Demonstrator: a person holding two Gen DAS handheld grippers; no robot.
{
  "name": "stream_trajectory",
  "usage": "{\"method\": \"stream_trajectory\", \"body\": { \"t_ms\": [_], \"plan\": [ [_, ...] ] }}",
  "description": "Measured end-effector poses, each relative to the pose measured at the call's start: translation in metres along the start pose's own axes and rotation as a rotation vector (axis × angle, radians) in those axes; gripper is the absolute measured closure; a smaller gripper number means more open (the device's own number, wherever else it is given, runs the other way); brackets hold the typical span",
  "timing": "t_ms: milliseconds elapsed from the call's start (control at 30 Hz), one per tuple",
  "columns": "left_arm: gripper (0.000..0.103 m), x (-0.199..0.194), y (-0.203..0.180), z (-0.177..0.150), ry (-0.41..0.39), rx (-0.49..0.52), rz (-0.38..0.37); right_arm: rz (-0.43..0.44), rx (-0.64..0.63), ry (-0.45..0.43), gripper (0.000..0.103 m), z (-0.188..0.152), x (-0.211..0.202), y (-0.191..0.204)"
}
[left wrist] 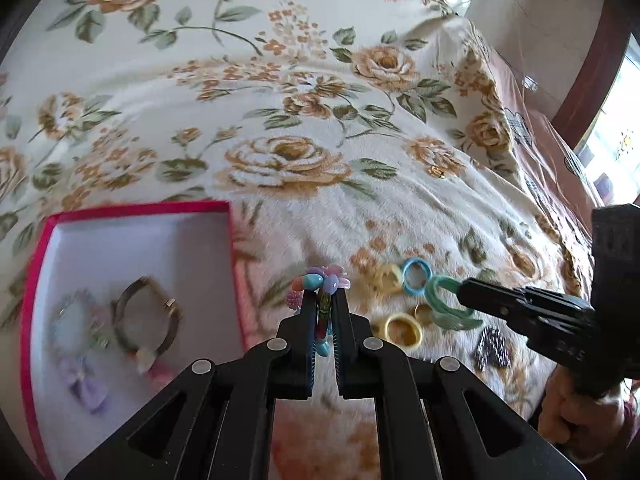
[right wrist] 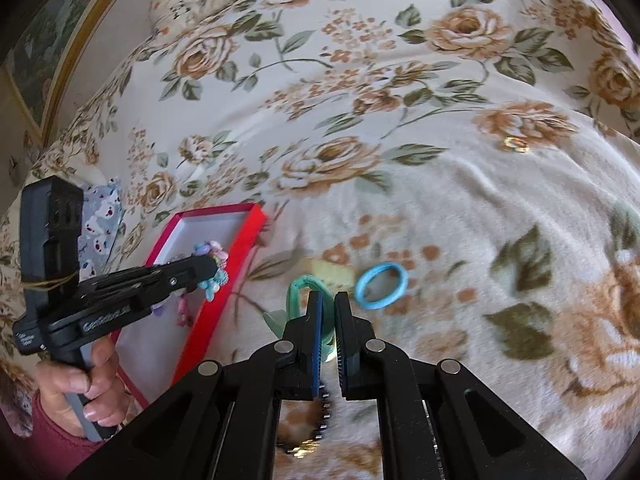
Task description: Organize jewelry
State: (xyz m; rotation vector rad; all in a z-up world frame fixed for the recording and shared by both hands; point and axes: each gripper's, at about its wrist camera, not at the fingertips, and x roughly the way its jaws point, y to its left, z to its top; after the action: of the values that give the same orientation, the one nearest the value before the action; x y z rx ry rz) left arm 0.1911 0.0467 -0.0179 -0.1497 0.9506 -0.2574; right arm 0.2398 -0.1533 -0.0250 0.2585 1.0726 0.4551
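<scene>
My left gripper [left wrist: 325,294] is shut on a beaded bracelet [left wrist: 322,280] of pastel beads, held just right of the red jewelry box [left wrist: 140,210]. The box holds a brown bangle [left wrist: 146,316], a pale fluffy piece and a lilac bow [left wrist: 86,386]. My right gripper [right wrist: 328,300] is shut on a green ring [right wrist: 304,286] with a leaf ornament, also seen in the left wrist view [left wrist: 440,296]. A blue ring [left wrist: 417,276] [right wrist: 380,282], yellow rings [left wrist: 402,330] and a dark beaded piece [left wrist: 492,348] lie on the blanket.
Everything lies on a soft floral blanket [left wrist: 304,80]. A small gold ring [right wrist: 515,144] lies farther back. The box [right wrist: 224,268] is left of the right gripper. A framed edge [right wrist: 76,44] is at the far left.
</scene>
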Motion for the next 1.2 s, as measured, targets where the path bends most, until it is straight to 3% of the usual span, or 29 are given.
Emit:
{"method": "stream_trajectory", "body": {
  "t_ms": [500,833,1200],
  "plan": [
    [0.097,-0.097,0.051,-0.061,-0.062,-0.128,0.075,0.080,-0.106,0.038,0.097,-0.013,0.020,0.073],
    [0.097,-0.125,0.078,-0.083,-0.064,-0.185,0.124,0.139,-0.179,0.072,0.097,-0.020,0.038,0.122],
    [0.097,-0.127,0.107,-0.094,-0.040,-0.239,0.157,0.177,-0.255,0.121,0.097,-0.032,0.068,0.167]
  ]
}}
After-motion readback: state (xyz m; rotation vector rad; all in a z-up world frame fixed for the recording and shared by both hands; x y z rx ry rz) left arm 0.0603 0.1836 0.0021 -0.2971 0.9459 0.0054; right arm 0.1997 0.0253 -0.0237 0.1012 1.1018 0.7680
